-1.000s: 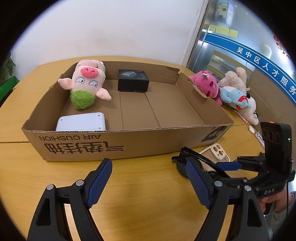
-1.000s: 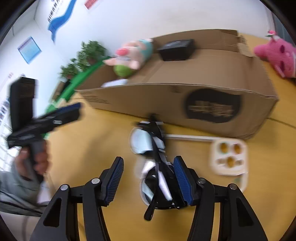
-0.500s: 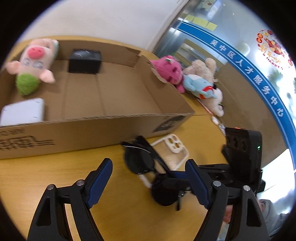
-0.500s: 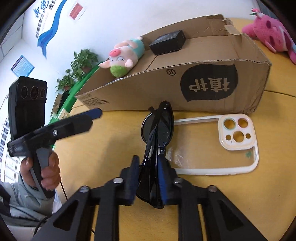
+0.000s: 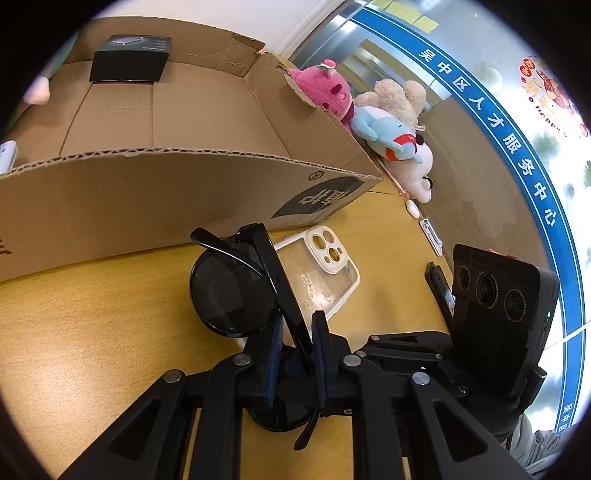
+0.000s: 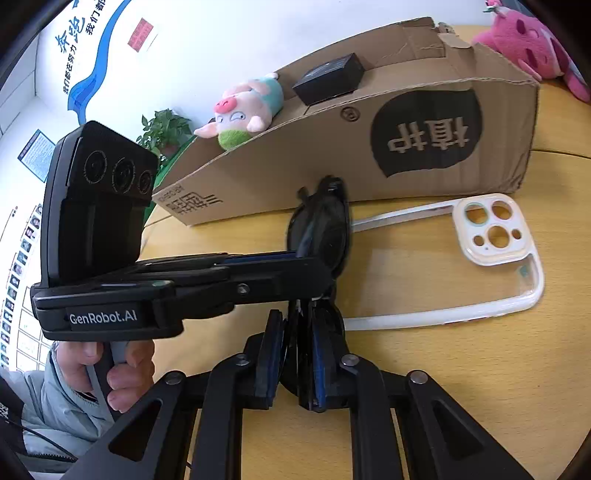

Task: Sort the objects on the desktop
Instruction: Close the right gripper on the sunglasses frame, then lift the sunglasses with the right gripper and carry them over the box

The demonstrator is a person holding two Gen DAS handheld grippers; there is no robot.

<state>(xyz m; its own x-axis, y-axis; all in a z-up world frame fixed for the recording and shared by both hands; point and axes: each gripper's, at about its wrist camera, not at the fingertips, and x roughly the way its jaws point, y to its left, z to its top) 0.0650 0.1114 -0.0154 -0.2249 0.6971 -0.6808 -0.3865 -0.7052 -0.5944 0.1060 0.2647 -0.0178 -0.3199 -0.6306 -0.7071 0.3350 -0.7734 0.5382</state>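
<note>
Big corrugated cardboard box sits on the smooth wooden table, a clear phone case (white rim) lying beside it. Glossy black sunglasses rest in front, pinched by both the left gripper, just clamped down, and right gripper.

Around your work: the room behind the wooden table

You have a potted plant at the white wall, under a blue wave graphic and a red notice. A framed blue sheet hangs further left. On the other side, a blue band of white characters crosses the glass, with yellow sticky notes above it.
</note>
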